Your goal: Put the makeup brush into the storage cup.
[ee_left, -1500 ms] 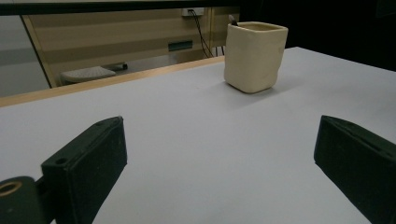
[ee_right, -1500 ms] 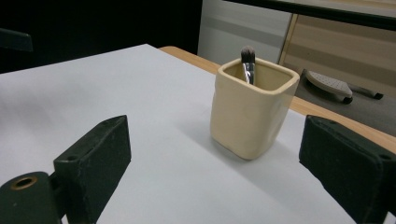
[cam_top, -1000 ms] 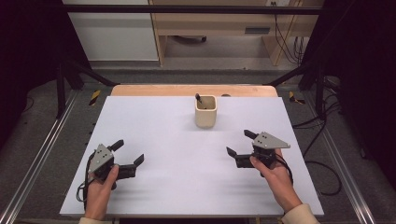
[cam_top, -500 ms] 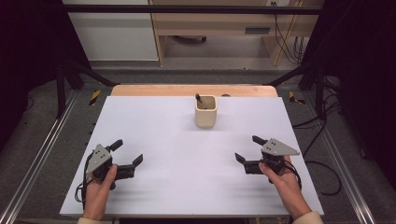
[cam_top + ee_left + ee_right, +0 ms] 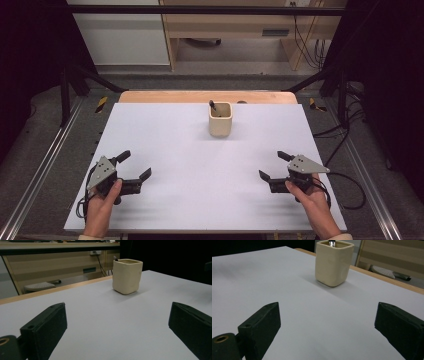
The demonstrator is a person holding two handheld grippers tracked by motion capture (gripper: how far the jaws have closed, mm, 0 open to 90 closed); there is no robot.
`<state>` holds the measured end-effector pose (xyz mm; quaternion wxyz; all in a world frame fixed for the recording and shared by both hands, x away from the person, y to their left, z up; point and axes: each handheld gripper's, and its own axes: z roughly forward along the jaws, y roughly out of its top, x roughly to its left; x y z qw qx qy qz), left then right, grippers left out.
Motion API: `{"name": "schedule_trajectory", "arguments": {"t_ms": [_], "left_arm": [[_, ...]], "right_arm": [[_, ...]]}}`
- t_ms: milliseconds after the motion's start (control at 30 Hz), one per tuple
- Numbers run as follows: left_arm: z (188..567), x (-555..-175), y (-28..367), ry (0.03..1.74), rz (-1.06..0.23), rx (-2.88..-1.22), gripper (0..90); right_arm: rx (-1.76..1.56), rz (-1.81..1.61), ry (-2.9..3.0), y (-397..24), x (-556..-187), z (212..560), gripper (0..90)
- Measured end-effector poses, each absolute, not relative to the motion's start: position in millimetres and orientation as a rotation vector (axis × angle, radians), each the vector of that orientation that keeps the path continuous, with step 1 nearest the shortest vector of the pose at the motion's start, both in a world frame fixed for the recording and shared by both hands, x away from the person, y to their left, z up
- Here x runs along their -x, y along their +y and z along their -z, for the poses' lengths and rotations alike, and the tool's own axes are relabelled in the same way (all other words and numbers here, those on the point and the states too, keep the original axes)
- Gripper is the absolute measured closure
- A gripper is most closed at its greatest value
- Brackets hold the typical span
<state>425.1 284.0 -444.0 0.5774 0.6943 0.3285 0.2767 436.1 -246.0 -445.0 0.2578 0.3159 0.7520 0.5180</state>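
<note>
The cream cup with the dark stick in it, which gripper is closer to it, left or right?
Right, but only slightly. The right gripper sits near the table's front right; the cup is ahead and to its left. The left gripper sits front left, a bit farther. Both jaws open.

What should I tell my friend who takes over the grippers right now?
Left gripper: open, holding nothing, low over the near left of the table.
Right gripper: open, holding nothing, near right of the table.
Cup: upright at the far middle of the table, well apart from both grippers. A dark pen stands inside it, with just its top poking out.
Done: the pen sits in the cup; nothing else lies on the table.
Left: nothing is gripped; if the cup or pen must be handled, either gripper has to reach forward first.
</note>
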Motion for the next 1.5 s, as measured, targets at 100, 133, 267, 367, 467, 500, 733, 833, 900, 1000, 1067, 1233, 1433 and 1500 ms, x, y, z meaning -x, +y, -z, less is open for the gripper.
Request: {"name": "schedule_trajectory", "arguments": {"t_ms": [100, 133, 267, 367, 467, 500, 733, 833, 900, 1000, 1067, 1233, 1433, 1500], "left_arm": [[443, -424, 286, 0.755, -0.645, -1.627, 1.2], [442, -423, 286, 0.753, -0.644, -1.631, 1.3], [442, -421, 289, 0.743, -0.644, -1.635, 1.2], [441, -418, 296, 0.739, -0.65, -1.637, 1.1], [441, -417, 301, 0.738, -0.655, -1.636, 1.2], [441, -417, 301, 0.738, -0.655, -1.636, 1.2], [440, -413, 312, 0.736, -0.664, -1.624, 1.2], [440, -411, 317, 0.733, -0.663, -1.614, 1.1], [440, -410, 319, 0.734, -0.662, -1.605, 1.1], [440, -408, 323, 0.733, -0.668, -1.588, 1.1], [440, -407, 326, 0.731, -0.675, -1.584, 1.1], [443, -403, 327, 0.721, -0.669, -1.593, 1.1], [446, -401, 327, 0.7, -0.645, -1.598, 1.0], [447, -403, 326, 0.702, -0.638, -1.595, 1.0]], "right_arm": [[-0.855, -1.412, 2.035, -250, -435, 447, 6.9], [-0.859, -1.411, 2.032, -251, -434, 448, 6.9], [-0.867, -1.423, 2.017, -257, -433, 451, 6.8], [-0.874, -1.434, 2.002, -261, -432, 453, 6.8], [-0.88, -1.445, 1.984, -266, -431, 454, 6.7], [-0.886, -1.449, 1.978, -267, -431, 455, 6.6], [-0.886, -1.463, 1.95, -273, -430, 457, 6.5], [-0.891, -1.47, 1.943, -275, -429, 459, 6.4], [-0.884, -1.476, 1.937, -276, -429, 461, 6.5], [-0.881, -1.49, 1.929, -277, -428, 463, 6.4], [-0.882, -1.498, 1.925, -277, -428, 465, 6.3], [-0.882, -1.512, 1.921, -278, -426, 472, 5.7], [-0.893, -1.528, 1.926, -278, -425, 477, 5.4], [-0.903, -1.538, 1.922, -277, -425, 478, 5.4]]}}
